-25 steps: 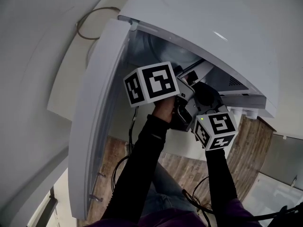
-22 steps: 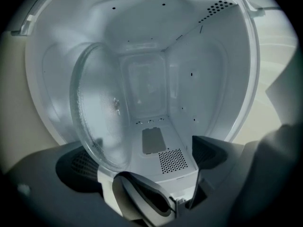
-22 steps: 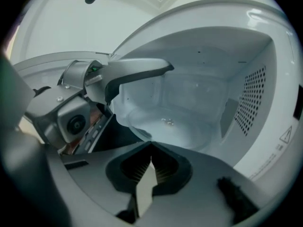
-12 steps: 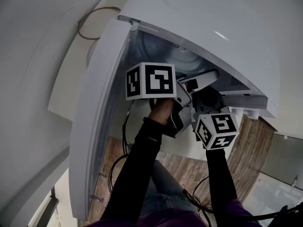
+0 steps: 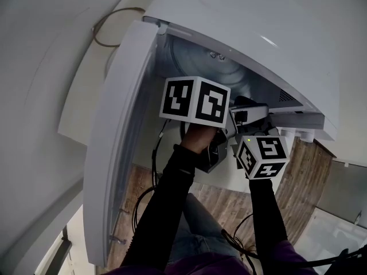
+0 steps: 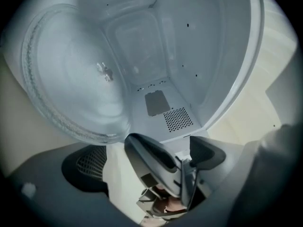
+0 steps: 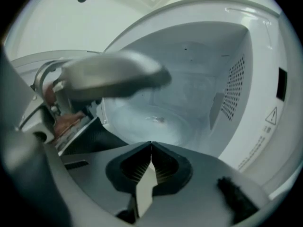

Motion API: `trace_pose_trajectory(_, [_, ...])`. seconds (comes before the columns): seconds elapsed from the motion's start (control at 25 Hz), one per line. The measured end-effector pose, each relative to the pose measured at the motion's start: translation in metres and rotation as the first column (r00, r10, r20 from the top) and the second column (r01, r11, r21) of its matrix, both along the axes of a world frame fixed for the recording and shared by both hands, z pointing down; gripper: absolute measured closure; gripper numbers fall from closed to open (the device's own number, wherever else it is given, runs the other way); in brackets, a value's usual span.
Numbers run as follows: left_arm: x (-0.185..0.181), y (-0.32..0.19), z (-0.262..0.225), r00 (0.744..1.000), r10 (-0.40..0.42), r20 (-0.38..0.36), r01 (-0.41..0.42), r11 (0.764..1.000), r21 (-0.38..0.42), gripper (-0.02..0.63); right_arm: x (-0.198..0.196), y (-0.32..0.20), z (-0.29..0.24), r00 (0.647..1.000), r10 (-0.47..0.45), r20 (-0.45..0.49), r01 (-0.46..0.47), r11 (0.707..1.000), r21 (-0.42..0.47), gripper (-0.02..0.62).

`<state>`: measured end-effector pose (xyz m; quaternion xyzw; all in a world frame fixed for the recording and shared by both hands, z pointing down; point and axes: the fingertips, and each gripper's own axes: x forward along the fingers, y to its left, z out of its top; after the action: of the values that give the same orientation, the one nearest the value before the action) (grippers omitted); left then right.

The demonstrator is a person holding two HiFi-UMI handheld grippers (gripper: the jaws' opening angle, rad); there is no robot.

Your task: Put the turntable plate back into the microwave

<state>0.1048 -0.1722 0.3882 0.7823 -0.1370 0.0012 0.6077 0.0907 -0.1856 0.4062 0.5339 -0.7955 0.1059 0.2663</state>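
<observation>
Left tool [image 6: 184, 144]: jaws spread wide and just closing a little, with nothing pinched. It is held at the mouth of the microwave [image 5: 258, 16], level with the cavity opening. The pads are clear of all surfaces. The other tool shows through the gap between them.

Door [image 5: 114, 153]: swung fully open at the left of the cabinet.

Turntable plate [image 6: 71, 79]: clear glass with a raised rim. It is inside the cavity, lying flat on the cavity floor, with its centre hub visible. Neither tool touches it. In the left gripper view it sits ahead of the left jaw and apart from it.

Right tool [image 7: 150, 150]: jaws pressed together with nothing between them. It is just beside the left tool at the cavity mouth, pointing in and down toward the plate, and stops short of its near rim.
</observation>
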Motion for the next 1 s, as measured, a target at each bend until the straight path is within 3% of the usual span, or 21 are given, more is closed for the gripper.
trace_pose_trajectory(0.08, [0.001, 0.005, 0.008, 1.000, 0.002, 0.011, -0.002, 1.000, -0.006, 0.049, -0.001, -0.005, -0.004, 1.000, 0.006, 0.009, -0.006, 1.000, 0.015, 0.585])
trace_pose_trajectory(0.2, [0.000, 0.010, 0.009, 0.999, -0.028, -0.034, 0.027, 0.999, -0.027, 0.051, -0.004, -0.008, -0.002, 1.000, -0.001, 0.002, 0.001, 1.000, 0.010, 0.584])
trace_pose_trajectory(0.36, [-0.010, 0.011, 0.016, 0.996, -0.088, 0.018, 0.088, 0.996, 0.014, 0.084, -0.005, -0.006, 0.006, 1.000, -0.008, -0.004, 0.008, 1.000, -0.009, 0.584])
trace_pose_trajectory(0.48, [-0.020, 0.014, 0.022, 0.988, -0.114, 0.102, 0.109, 0.992, 0.061, 0.188, -0.004, -0.006, 0.007, 1.000, -0.009, -0.010, 0.008, 1.000, -0.009, 0.584])
trace_pose_trajectory(0.52, [-0.022, 0.016, 0.022, 0.986, -0.126, 0.112, 0.119, 0.990, 0.071, 0.196, -0.004, -0.005, 0.007, 1.000, -0.010, -0.018, 0.010, 1.000, -0.006, 0.584])
trace_pose_trajectory(0.68, [-0.035, 0.018, 0.020, 0.974, -0.215, 0.072, 0.211, 0.976, 0.061, 0.285, -0.006, -0.004, 0.007, 0.999, -0.024, -0.046, 0.024, 1.000, 0.002, 0.584])
trace_pose_trajectory(0.72, [-0.041, 0.019, 0.018, 0.966, -0.250, 0.073, 0.245, 0.967, 0.067, 0.327, -0.006, -0.003, 0.007, 0.998, -0.027, -0.054, 0.028, 1.000, 0.003, 0.584])
trace_pose_trajectory(0.84, [-0.067, 0.013, 0.015, 0.917, -0.379, 0.127, 0.362, 0.922, 0.137, 0.535, -0.002, -0.002, 0.007, 0.997, -0.029, -0.072, 0.029, 1.000, 0.008, 0.584])
trace_pose_trajectory(0.92, [-0.081, 0.011, 0.020, 0.886, -0.426, 0.184, 0.397, 0.901, 0.173, 0.572, 0.000, -0.001, 0.007, 0.997, -0.027, -0.071, 0.028, 1.000, 0.007, 0.584])
trace_pose_trajectory(1.0, [-0.088, 0.012, 0.029, 0.864, -0.443, 0.238, 0.411, 0.895, 0.173, 0.598, 0.001, 0.000, 0.006, 0.997, -0.028, -0.070, 0.028, 1.000, 0.007, 0.584])
